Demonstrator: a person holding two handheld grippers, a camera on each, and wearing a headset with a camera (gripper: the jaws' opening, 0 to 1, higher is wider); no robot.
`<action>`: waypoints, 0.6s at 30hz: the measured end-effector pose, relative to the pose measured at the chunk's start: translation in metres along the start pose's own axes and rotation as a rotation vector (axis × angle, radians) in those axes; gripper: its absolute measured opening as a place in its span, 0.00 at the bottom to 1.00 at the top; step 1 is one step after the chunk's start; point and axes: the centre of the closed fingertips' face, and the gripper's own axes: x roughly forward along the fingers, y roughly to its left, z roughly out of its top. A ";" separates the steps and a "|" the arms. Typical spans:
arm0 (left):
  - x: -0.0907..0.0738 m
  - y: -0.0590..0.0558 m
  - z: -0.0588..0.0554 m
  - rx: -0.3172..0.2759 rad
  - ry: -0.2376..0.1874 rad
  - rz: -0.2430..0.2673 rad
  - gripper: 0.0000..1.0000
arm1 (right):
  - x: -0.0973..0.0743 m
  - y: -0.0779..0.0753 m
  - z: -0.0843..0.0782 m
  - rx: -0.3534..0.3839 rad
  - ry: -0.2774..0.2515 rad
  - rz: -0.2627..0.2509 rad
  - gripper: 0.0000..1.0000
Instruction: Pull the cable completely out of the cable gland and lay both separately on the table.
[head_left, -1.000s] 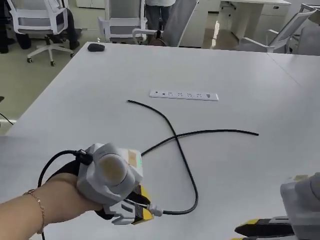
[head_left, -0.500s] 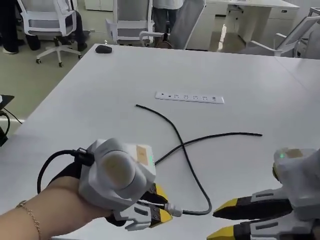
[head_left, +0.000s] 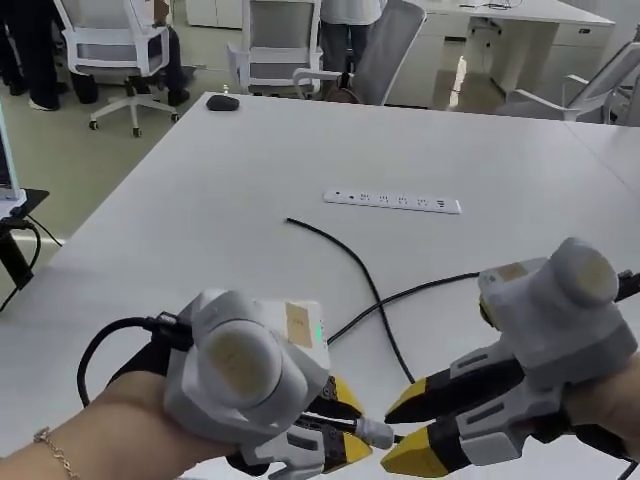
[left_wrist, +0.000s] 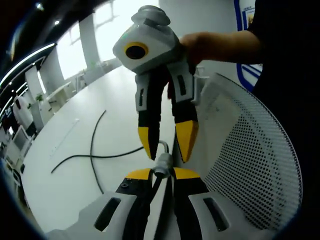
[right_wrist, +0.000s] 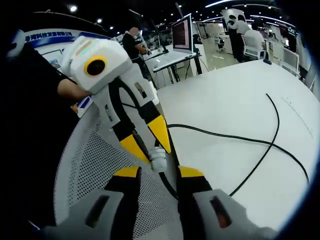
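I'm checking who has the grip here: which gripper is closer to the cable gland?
Left. The left gripper has its jaws shut on the cable gland. The right gripper is open just beyond it, jaws either side of the cable.

White worktop (head_left: 190, 230), surface plain; white power strip (head_left: 392, 201) lies flat toward the far edge, roughly parallel to it; dark computer mouse (head_left: 222, 102) sits at the far left corner; white office chairs (head_left: 108, 45) stand beyond that edge; perforated white chair back (left_wrist: 250, 145) stands just beside the worktop.
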 end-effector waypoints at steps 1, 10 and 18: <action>0.000 0.000 0.000 0.002 0.000 0.001 0.17 | 0.001 0.000 -0.001 -0.001 0.007 0.003 0.28; 0.002 -0.003 -0.002 0.058 0.021 -0.007 0.17 | 0.006 0.001 -0.001 -0.005 0.009 0.037 0.16; 0.006 -0.003 -0.007 0.078 0.037 -0.009 0.17 | 0.009 0.001 -0.003 -0.016 0.022 0.023 0.13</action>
